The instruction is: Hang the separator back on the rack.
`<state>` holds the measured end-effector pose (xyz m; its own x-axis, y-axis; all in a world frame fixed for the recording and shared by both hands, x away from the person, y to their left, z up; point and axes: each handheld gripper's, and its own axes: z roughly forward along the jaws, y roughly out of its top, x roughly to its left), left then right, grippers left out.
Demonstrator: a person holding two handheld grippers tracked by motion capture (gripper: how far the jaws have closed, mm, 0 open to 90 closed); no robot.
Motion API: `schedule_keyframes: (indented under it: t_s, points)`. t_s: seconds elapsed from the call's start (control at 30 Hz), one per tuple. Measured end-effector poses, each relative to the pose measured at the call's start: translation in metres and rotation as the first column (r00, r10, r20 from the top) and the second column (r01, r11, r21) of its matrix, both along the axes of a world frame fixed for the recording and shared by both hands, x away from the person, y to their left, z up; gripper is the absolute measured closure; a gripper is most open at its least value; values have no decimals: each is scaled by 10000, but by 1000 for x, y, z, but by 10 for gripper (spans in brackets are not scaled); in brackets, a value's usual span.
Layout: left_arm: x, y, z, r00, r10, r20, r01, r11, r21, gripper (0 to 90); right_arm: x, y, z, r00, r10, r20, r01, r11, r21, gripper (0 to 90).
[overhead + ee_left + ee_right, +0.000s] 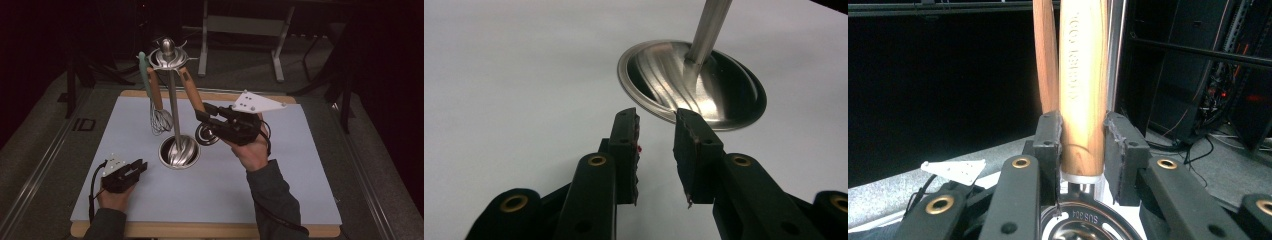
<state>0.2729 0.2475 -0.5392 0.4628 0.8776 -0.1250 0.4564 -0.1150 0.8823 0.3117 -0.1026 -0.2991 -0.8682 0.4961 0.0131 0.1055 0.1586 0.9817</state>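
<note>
While the left tool (131, 170) rests low on the table (300, 190) with its jaws apart and nothing between them, just short of the rack's steel base (694, 82), it offers the rack no bracing. Further right stands the utensil rack (172, 100), with a teal-handled utensil (145, 75) and a whisk (160, 117) hanging on its left side. Right of the pole, a wooden-handled utensil (1083, 85) hangs at a slant from the top ring, and the right tool (205, 114) is clenched on the lower end of that handle, just above the metal collar. Its round slotted steel head (205, 135) sits below the jaws, beside the base.

Risks, as I judge them: lifting at this slant could snag the hook end on the ring and tip the unbraced rack; the smooth handle could also slip through the pads, or the swinging head could strike the base.
</note>
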Motion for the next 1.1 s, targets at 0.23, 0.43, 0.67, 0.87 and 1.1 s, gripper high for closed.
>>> schedule_keyframes:
  t_s: [0.23, 0.43, 0.67, 0.87, 1.1]
  points:
    - [0, 0, 0, 10000, -15, 2, 15, 10000, -2, 710, 5, 10, -2, 10000, 65, -56, -66, 9999, -131, 701]
    - [0, 0, 0, 10000, -5, 3, 5, 10000, -5, 710, 18, 18, -7, 9992, -32, -391, 15, 9991, -426, 698]
    - [0, 0, 0, 10000, 1, 10, -1, 10000, -24, 710, 32, 37, -11, 9973, -120, -726, 77, 9982, -588, 676]
    - [0, 0, 0, 10000, -3, 20, 3, 10000, -24, 709, 34, 37, -11, 9965, -270, -795, 224, 9981, -578, 600]
    - [0, 0, 0, 10000, 7, 3, -7, 10000, -10, 710, 32, 22, -11, 9956, -480, -802, 445, 9980, -443, 564]
